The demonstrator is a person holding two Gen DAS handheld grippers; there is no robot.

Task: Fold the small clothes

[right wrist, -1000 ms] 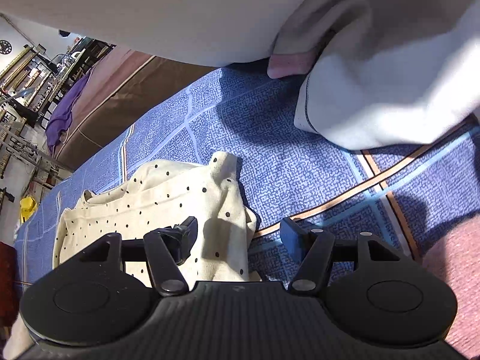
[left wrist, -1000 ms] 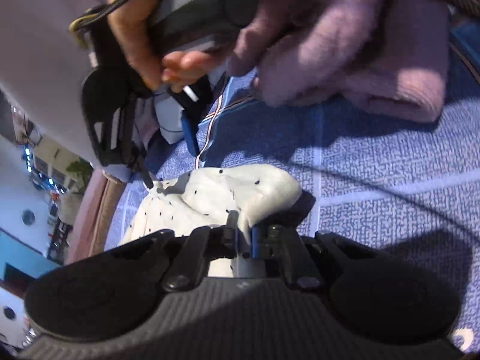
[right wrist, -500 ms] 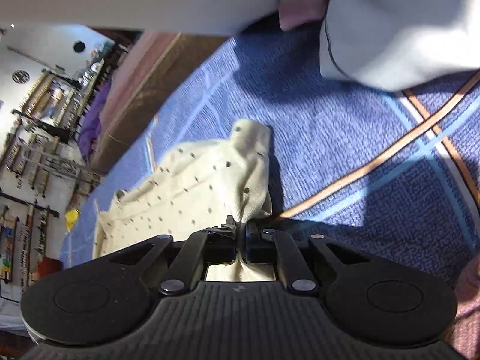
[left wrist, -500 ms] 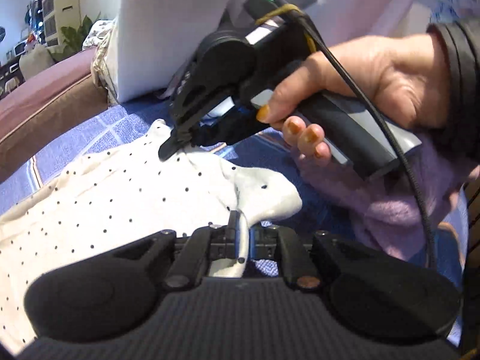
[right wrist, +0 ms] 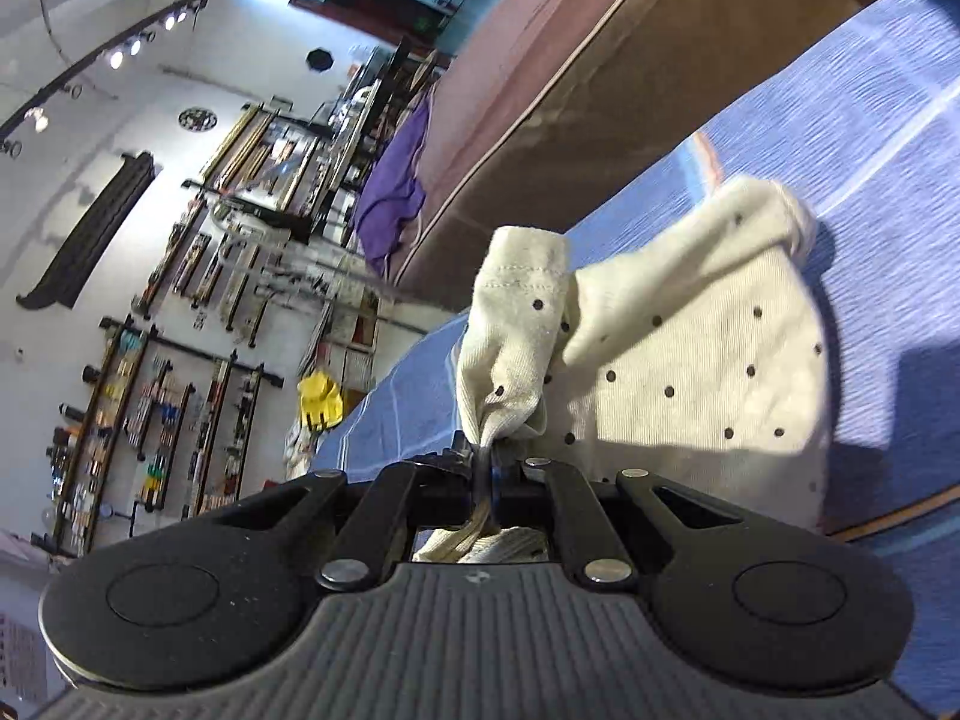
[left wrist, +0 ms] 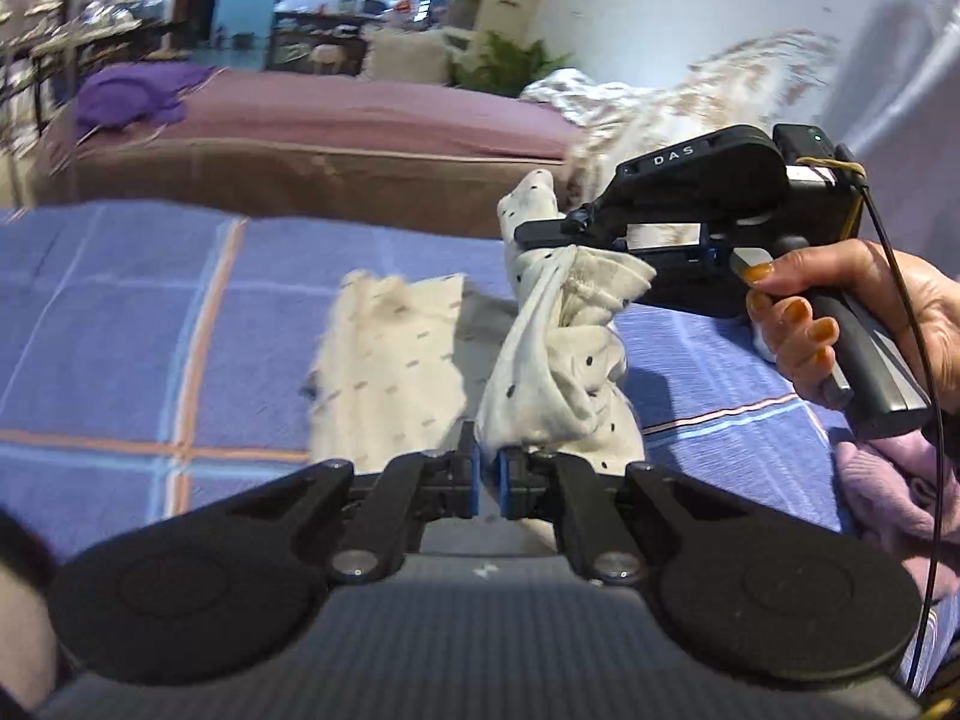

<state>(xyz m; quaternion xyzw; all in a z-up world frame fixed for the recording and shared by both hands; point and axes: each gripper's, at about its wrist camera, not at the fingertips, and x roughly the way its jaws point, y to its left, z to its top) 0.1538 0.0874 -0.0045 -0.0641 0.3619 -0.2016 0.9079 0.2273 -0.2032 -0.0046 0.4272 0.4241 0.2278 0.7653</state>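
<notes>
A small cream garment with black dots (left wrist: 540, 384) is lifted off the blue checked bedspread (left wrist: 120, 324). My left gripper (left wrist: 487, 468) is shut on one bunched edge of it. My right gripper (right wrist: 485, 462) is shut on another edge, and it also shows in the left wrist view (left wrist: 540, 234), held by a hand with orange nails, pinching the cloth higher up. The garment (right wrist: 690, 360) hangs bunched between the two grippers, its far part still trailing on the bedspread (right wrist: 870, 138).
A mauve and brown bed (left wrist: 324, 138) stands behind the bedspread, with a purple cloth (left wrist: 132, 96) on it. A pink knitted garment (left wrist: 888, 480) lies at the right. A patterned white fabric (left wrist: 690, 96) and a large white cloth are at the back right.
Both grippers have lifted the dotted garment up off the bedspread and swung round, so it now hangs bunched between them. One second ago the right gripper was open; it closed on the cloth.
</notes>
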